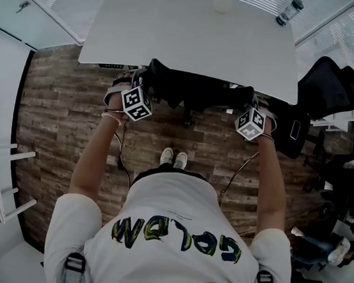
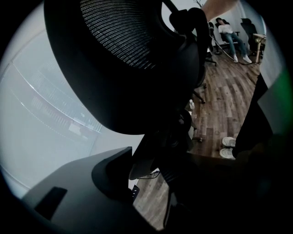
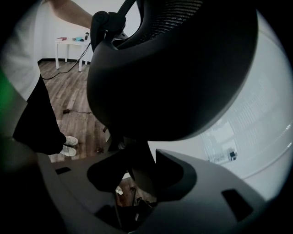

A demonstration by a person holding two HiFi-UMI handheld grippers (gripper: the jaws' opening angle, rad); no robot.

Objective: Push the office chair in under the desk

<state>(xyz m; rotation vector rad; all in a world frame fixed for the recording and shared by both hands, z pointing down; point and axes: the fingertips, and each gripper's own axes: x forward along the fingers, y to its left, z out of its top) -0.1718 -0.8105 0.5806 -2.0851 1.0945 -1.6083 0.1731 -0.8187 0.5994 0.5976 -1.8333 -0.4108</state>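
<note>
Head view: chair (image 1: 193, 91) (half under desk (image 1: 192, 29))

Black mesh-backed office chair (image 1: 193, 90), smooth matt white desk (image 1: 191, 35), wood-plank floor (image 1: 63, 110).

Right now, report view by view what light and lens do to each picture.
Head view: even daylight; the wide lens bows the desk edges. Left gripper view: backlit by the bright window, the office chair is a near-black silhouette, lower right lost in shadow. Right gripper view: same backlight, round vignette, blurred green patch at left edge.
</note>
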